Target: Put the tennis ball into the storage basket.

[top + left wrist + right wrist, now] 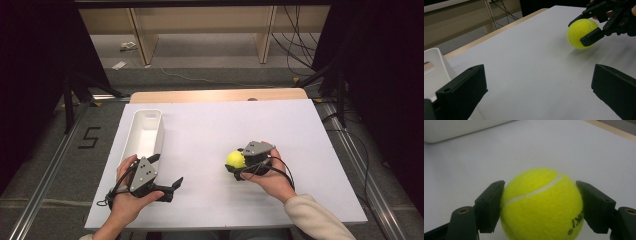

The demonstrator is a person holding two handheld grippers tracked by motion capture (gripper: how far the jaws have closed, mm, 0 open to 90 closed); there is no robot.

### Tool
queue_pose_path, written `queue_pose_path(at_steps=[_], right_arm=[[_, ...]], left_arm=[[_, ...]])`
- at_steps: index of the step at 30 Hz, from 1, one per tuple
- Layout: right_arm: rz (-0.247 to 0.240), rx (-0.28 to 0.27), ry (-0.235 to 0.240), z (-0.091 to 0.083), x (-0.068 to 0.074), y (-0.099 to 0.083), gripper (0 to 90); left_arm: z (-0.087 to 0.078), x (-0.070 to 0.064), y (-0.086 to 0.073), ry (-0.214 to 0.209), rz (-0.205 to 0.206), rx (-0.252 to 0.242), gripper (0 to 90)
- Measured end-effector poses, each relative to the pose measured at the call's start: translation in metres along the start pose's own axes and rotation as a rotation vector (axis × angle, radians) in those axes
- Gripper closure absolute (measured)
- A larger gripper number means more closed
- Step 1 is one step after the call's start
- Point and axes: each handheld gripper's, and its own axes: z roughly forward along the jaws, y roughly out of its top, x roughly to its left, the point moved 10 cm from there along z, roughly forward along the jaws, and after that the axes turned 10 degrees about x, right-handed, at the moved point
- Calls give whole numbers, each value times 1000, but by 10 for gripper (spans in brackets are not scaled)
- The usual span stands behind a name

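I hold the left gripper [170,188] at the near edge of the table [210,205], about 7 o'clock from its middle, jaws spread wide with nothing between them, pointing across the white top toward the ball. Just beyond it, at roughly 10 o'clock, the long white bin [145,131] stands open and looks empty.

Right of centre, near 4 o'clock, my right gripper [235,162] has the yellow ball [235,159]. In the right gripper view the jaws sit about a ball's width apart, one pad against each side of the ball [541,205], and the grip falls across its widest part. The left gripper view shows the ball [581,33] low over the table with a shadow under it; I cannot tell whether it has cleared the surface.

My judgement: the step is carrying the ball to the bin. To do it well I keep the squeeze even, lift straight up first, then travel toward 10 o'clock, releasing only once over the bin's opening.
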Motion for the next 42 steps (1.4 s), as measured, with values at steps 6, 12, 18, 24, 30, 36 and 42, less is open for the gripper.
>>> queue_pose_path(at_steps=[6, 12, 18, 24, 30, 36, 42], right_arm=[[2, -1, 2, -1, 1, 1, 269], [4, -12, -2, -3, 0, 3, 269], [8, -23, -7, -5, -1, 7, 269], [11, -26, -8, -6, -1, 8, 269], [15, -33, -7, -7, 0, 10, 269], [16, -40, -8, -8, -1, 11, 269], [17, -45, -6, -9, -1, 13, 269]], left_arm=[[0, 0, 0, 0, 0, 0, 0], [0, 0, 0, -1, 0, 0, 0], [0, 0, 0, -1, 2, 1, 0], [0, 0, 0, 0, 1, 0, 0], [0, 0, 0, -2, 1, 1, 0], [0, 0, 0, -3, 2, 1, 0], [0, -1, 0, -3, 2, 2, 0]])
